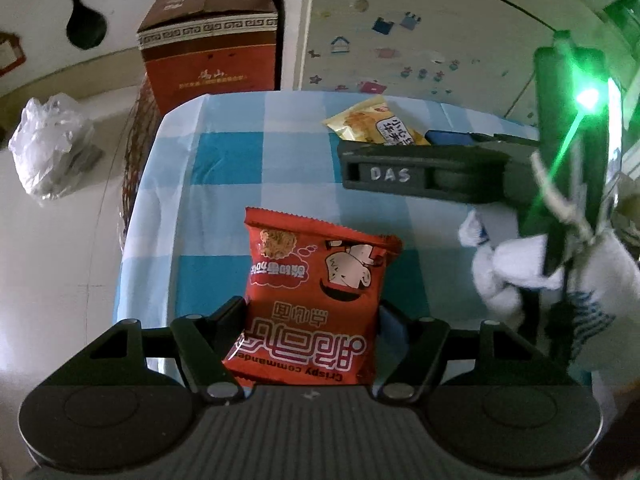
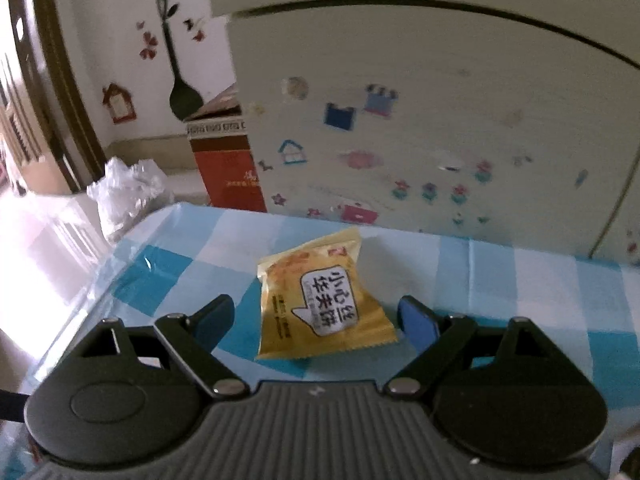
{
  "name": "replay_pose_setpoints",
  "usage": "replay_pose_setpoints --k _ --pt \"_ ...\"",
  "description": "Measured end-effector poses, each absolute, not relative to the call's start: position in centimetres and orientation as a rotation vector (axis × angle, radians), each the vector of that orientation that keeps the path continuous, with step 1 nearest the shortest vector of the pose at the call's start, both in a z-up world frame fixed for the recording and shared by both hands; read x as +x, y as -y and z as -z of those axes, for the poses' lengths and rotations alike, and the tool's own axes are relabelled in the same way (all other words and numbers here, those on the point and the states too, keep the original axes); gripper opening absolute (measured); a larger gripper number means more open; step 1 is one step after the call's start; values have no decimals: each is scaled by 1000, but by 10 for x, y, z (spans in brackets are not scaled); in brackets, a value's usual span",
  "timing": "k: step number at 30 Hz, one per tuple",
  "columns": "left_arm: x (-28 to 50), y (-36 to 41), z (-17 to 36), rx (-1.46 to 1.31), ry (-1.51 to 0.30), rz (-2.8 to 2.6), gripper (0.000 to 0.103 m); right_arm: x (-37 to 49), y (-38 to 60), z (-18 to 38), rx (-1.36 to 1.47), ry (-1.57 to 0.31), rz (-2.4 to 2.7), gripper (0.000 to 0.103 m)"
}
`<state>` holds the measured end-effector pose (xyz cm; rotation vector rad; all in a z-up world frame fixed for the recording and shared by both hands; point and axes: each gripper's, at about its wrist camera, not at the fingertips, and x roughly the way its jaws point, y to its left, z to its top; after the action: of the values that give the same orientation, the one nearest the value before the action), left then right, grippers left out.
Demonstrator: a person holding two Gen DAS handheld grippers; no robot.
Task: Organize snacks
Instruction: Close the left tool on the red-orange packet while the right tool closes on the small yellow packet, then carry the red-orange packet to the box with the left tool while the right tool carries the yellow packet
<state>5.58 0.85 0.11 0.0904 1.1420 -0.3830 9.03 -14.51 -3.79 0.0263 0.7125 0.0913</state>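
Red pack (image 1: 316, 304) is pinched between the left gripper (image 1: 312, 316) jaws; yellow pack (image 2: 324, 300) lies loose between the spread right gripper (image 2: 316, 320) jaws, so slippage is risked if they are closed off-centre on crinkly film.

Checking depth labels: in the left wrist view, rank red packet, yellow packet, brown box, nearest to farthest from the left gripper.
1. red packet: between the fingers of the left gripper, centre foreground.
2. yellow packet: far end of the table, right of centre, partly behind the right gripper.
3. brown box: beyond the table edge, upper left, against the wall.
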Motion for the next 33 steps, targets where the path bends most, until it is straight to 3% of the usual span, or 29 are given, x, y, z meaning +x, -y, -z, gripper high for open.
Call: replay_pose_setpoints --k 4,5,6,11,33 --pt "57 -7 0 91 -1144 375 76 95 132 42 -65 -705 -92 85" --pt "57 -6 0 96 -1143 374 76 95 131 42 -63 -701 -97 78" --pt "56 -6 0 98 -1141 372 76 94 130 40 -60 -698 -87 66" --pt "55 -5 -2 85 -1138 363 76 84 134 34 -23 -722 -87 58" --pt "29 -1 -31 54 -1004 484 68 -85 159 -57 121 -728 46 58"
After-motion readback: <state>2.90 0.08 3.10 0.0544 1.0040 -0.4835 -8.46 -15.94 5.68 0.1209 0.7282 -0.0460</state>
